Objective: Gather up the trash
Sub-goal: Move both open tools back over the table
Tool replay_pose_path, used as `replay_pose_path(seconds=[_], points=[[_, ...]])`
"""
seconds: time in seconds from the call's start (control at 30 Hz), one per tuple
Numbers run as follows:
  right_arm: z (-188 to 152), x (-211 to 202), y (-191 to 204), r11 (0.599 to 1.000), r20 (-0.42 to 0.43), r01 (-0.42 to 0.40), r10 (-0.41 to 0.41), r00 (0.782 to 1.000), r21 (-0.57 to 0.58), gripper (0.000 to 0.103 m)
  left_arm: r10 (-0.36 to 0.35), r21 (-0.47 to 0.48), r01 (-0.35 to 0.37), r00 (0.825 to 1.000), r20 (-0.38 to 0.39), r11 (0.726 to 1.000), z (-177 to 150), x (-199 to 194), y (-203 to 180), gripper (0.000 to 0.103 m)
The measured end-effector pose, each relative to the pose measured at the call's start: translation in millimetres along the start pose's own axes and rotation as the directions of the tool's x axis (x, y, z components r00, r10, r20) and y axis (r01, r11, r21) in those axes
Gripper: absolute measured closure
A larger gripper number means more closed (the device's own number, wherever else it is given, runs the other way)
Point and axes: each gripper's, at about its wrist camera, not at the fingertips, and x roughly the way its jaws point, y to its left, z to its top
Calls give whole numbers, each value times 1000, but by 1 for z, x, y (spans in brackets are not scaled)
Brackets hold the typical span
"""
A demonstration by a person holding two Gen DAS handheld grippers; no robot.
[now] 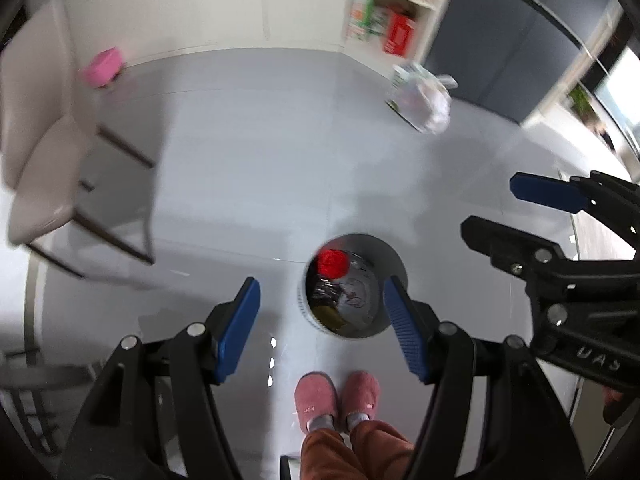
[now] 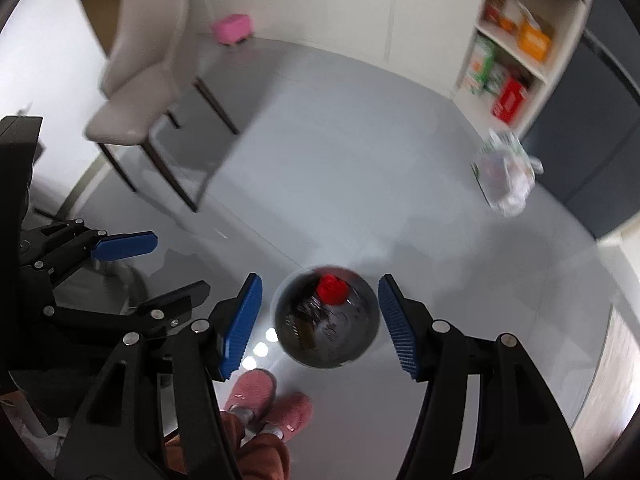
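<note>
Floor (image 1: 248,152): smooth, glossy pale grey tiles; you see light spots reflected near your feet.
Trash bin (image 1: 390,256): round, grey, open-topped cylinder standing upright on the floor. In the left wrist view it sits at 5 o'clock from centre, just ahead of the slippers.
Bin contents: a crumpled red item (image 1: 331,263) at the 11 o'clock side of the opening; dark, shiny wrappers and a pale liner fill the remainder. Details are blurred.
Tied bag (image 1: 424,98): translucent white plastic, lumpy, knotted at the top; it lies on the floor at 2 o'clock, well apart from the bin, near the open shelf unit (image 1: 428,4).
Chair (image 1: 44,152): beige padded seat and back, dark thin legs, at 9 o'clock.
Pink box (image 1: 103,67): small, rounded, on the floor at 10 o'clock by the wall.
Slippers (image 1: 338,396): pink, fuzzy, side by side at 6 o'clock, below rust-brown trouser legs.
Left gripper (image 1: 322,330): you hold it steeply downward above the floor; blue ribbed pads spread apart, released, nothing between them.
Right gripper (image 2: 320,328): you hold it steeply downward with the bin framed between its fingers far below; pads apart, released, gripping nothing.
Gripper spacing: the two tools hang side by side, near each other, not touching.
</note>
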Motion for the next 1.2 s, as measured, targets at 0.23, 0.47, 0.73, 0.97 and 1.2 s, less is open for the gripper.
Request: replay_pose_path(seconds=[0.23,0.47,0.73,0.97,1.2], points=[[55,-71,85,975,51,-108,120,991,-193,44,144,-224,-125,987,68,967,-23,-120,78,38],[96,-112,204,862,36,-231,276,960,-450,44,317,-471,-249,946,70,846,-73,-214,157,38],[101,-145,368,657,-43,-341,425,904,-673,44,486,-723,-334,874,3,605,-163,-306,240,38],[91,-162,499,509,-114,-403,507,855,-761,44,567,-845,-363,819,-89,391,-248,-363,298,38],[89,-163,606,376,-174,-422,542,822,-825,44,609,-905,-366,775,-168,216,-305,-394,357,38]])
